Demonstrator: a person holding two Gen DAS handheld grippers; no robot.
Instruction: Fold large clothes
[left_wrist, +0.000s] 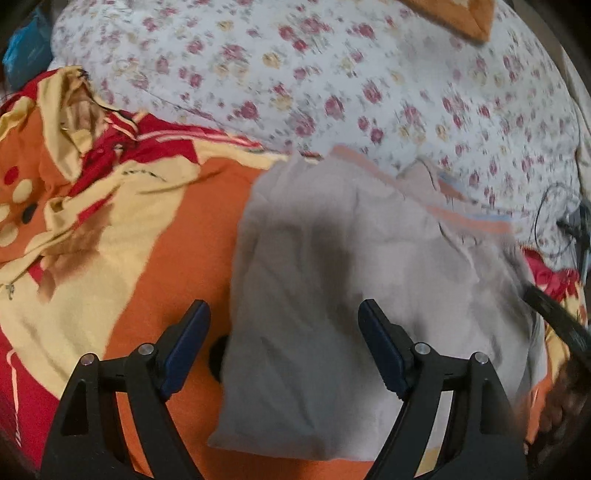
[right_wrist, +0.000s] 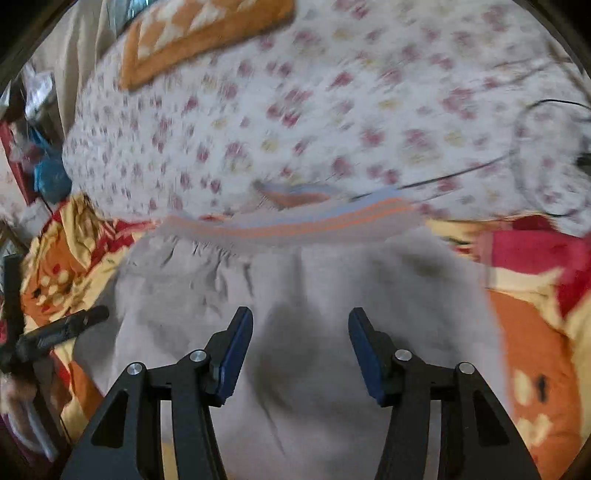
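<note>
A grey garment with an orange and blue striped waistband lies folded on an orange, yellow and red blanket. My left gripper is open and empty, hovering over the garment's left edge. In the right wrist view the same grey garment fills the middle, its striped waistband at the far side. My right gripper is open and empty above the garment's middle. The right gripper's dark body shows at the right edge of the left wrist view.
A white floral bedspread covers the bed beyond the garment. An orange patterned cushion lies at the far side. A black cable runs across the bedspread on the right. Blue bags and clutter sit off the bed's left side.
</note>
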